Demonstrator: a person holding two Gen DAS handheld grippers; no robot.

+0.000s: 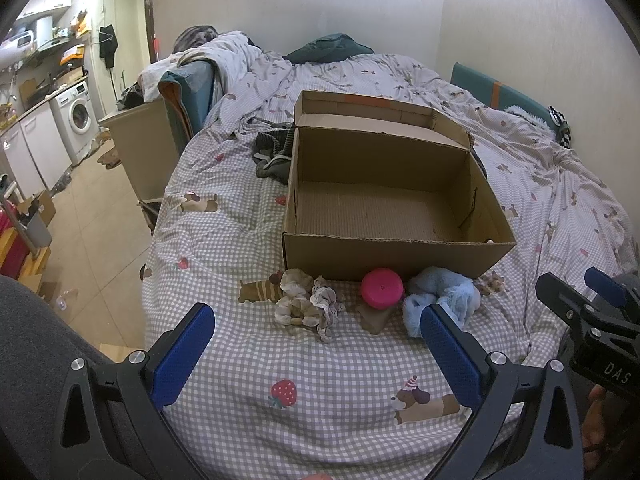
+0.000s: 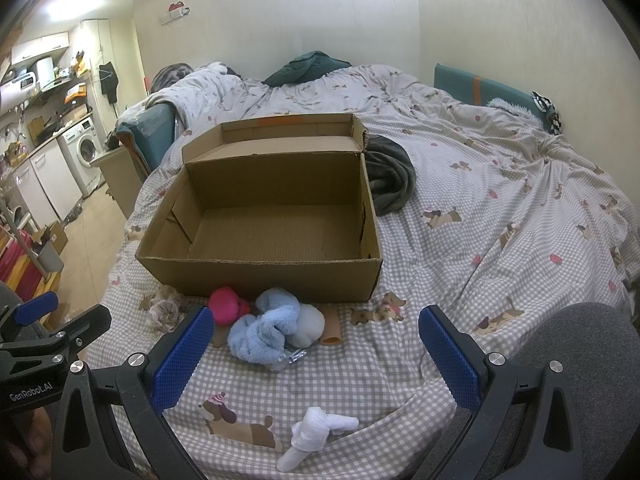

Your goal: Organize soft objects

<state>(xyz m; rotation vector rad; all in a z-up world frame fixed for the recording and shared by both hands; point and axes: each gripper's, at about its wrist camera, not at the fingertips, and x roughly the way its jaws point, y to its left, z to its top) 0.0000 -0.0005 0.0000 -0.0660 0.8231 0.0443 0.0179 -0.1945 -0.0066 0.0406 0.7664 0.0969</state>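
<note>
Both grippers hover low over the bed's near edge, nothing held. Left gripper [image 1: 316, 328] jaws spread wide, blue pads apart, empty. Right gripper [image 2: 316, 328] same: jaws spread, empty; it also shows at the right edge of the left view [image 1: 580, 296].

Checked bedsheet [image 1: 320, 420] with dog and strawberry prints lies under both. White knotted sock [image 2: 316, 436] lies on the sheet closest to the right gripper, between its fingers in view, not touched.

Further out, a row of soft items sits just in front of the cardboard box [image 1: 384, 200]: cream lace scrunchies [image 1: 304, 300] on the left, pink ball-like toy [image 1: 382, 288] in the middle, light blue fluffy item [image 1: 440, 300] on the right. In the right view the blue item [image 2: 268, 332] touches a white round soft piece [image 2: 312, 322], and a small metal clip [image 2: 294, 356] is just beside them. Tan tube-like item [image 2: 332, 326] lies next to the white piece, against the box front.

Box is open, lid flipped back, inside bare. Dark grey garment [image 2: 390, 176] is bunched beside the box's far corner. Washing machine [image 1: 80, 114] stands well off to the left, on the floor.
</note>
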